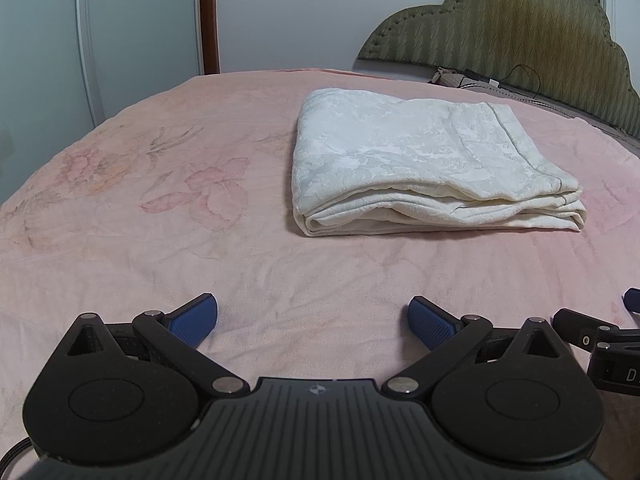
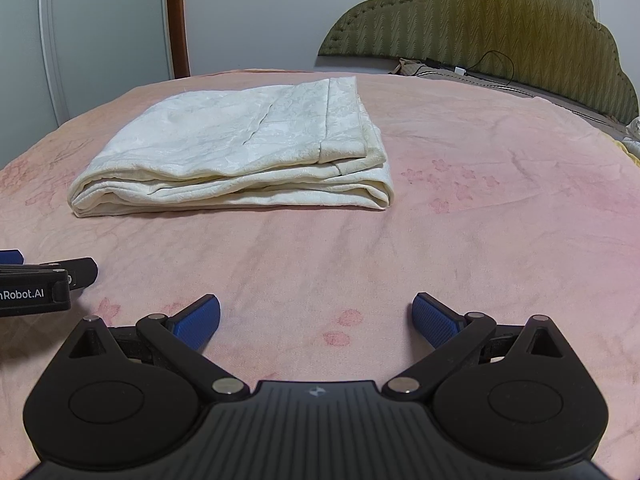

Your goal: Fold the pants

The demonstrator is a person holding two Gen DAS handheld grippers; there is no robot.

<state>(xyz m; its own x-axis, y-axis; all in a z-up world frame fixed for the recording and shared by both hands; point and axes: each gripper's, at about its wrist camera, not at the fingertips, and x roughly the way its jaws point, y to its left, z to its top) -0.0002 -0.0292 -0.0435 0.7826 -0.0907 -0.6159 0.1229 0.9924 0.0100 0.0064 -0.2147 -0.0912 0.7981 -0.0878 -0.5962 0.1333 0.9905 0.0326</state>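
- Fingers first: the left gripper (image 1: 313, 322) has its two blue-padded fingers (image 1: 195, 320) spread wide, with nothing between them but bare bedspread.
- The right gripper (image 2: 316, 320) matches it, its blue pads (image 2: 434, 319) set far apart and gripping nothing.
- Both grippers hang low over the near part of the bed, side by side; each one shows at the edge of the other's view, the right gripper's black linkage at the far right of the left wrist view, and the left gripper's body, printed with "Robot.AI", at the far left of the right wrist view.
- The pants (image 1: 424, 168), cream-white with a faint woven pattern, lie folded into a flat layered rectangle on the bed, well apart from both grippers and farther from the camera.
- In the left wrist view the bundle sits right of centre; in the right wrist view the pants (image 2: 240, 152) sit left of centre, so they lie ahead of the gap between the two grippers.
- Stacked folded edges face the near side, and a hemmed band runs along the right end of the top layer.
- The pink bedspread (image 1: 160, 240) carries pale flower prints and light wrinkles.
- A padded olive headboard (image 2: 500, 28) with a scalloped outline stands at the far right, with a dark cable (image 2: 492, 66) at its base.
- A pale wardrobe door (image 2: 100, 32) with flower decals and a brown wooden post (image 2: 178, 20) stand at the far left.
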